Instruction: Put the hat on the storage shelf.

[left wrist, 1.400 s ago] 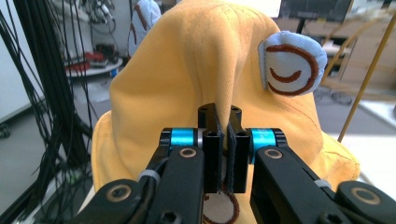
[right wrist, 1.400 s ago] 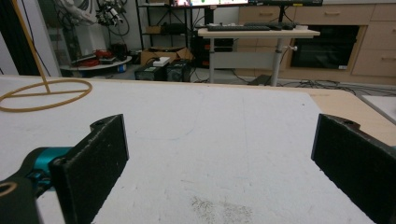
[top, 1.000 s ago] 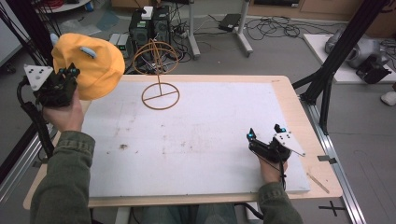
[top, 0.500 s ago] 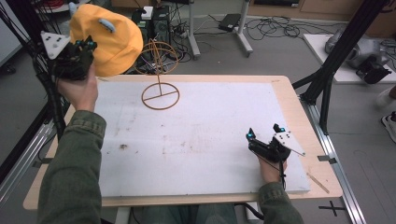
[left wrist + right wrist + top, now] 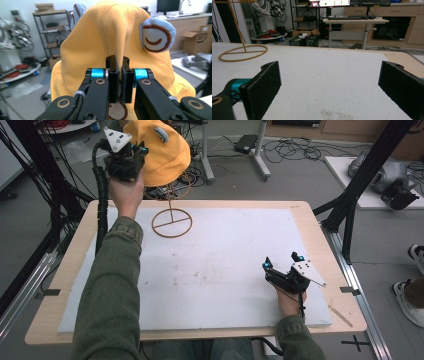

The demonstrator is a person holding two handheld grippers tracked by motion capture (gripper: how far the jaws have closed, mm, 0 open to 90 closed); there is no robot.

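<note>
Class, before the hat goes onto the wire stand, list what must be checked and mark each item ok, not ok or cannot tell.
1. Left tongs pinch a fold of the yellow hat: ok.
2. Hat lifted off the white board: ok.
3. Wire stand upright, ring base on the board: ok.
4. Hat's opening faces the stand's top: cannot tell.
5. Right tongs open, resting well away from the stand: ok.

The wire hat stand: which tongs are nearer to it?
Left. The left tongs hold the yellow hat just above the wire stand; the right tongs rest open, far across the white board.
</note>
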